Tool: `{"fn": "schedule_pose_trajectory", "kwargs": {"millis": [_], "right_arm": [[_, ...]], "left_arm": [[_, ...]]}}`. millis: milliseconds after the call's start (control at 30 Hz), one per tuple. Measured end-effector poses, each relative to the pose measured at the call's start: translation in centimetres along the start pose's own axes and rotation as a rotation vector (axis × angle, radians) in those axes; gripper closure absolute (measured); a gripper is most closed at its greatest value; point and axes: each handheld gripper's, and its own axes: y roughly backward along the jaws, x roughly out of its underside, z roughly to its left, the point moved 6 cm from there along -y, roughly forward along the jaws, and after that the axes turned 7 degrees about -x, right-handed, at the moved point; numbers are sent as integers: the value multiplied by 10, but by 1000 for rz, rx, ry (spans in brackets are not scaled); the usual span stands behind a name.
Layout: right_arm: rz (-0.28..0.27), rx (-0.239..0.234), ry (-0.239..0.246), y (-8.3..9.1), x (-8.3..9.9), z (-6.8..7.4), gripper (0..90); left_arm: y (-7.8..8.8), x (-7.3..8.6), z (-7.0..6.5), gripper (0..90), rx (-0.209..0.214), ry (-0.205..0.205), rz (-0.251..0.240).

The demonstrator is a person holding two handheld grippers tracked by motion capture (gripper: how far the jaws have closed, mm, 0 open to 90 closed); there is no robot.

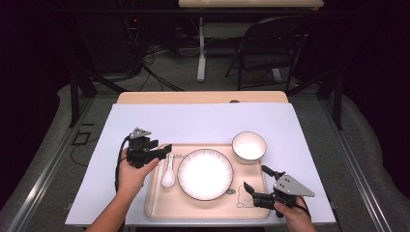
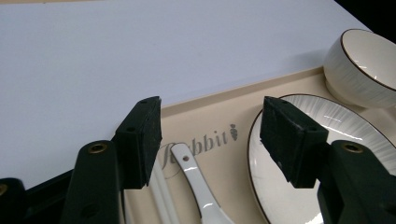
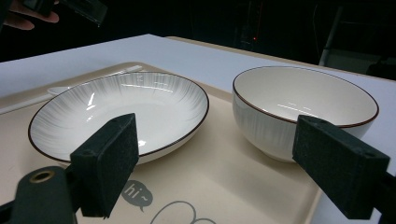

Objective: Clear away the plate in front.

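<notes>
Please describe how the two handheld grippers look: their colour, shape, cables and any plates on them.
The left gripper and the right gripper are black, each with two blocky jaws that end in flat, rectangular foam-like pads and brass-coloured rivets. Each carries a grey three-cornered plate on top. A black cable trails from the left one. No sleeves show.

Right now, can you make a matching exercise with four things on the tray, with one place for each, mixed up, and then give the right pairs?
Things:
1. spoon
2. plate
3. bowl
4. chopsticks

Places, as the high view shows them:
A. far right corner of the tray
B. along the left edge of the tray
C. middle of the tray
D. between the chopsticks and the plate, under the open jaws of the left gripper

Pairs: 1-D, 2-C, 3-A, 4-B
</notes>
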Motion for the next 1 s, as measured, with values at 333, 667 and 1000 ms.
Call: {"fn": "schedule_pose_trajectory", "kwargs": {"millis": [333,667,1000], "right_arm": [[-1,1,1,0,0,1,136],[0,1,1,0,0,1,136],[1,2,3,0,0,1,136]], "left_arm": [[18,19,26,377,-60,25,-37],[23,49,37,376,-99,25,-63],[18,68,48,377,-123,40,-81]]}}
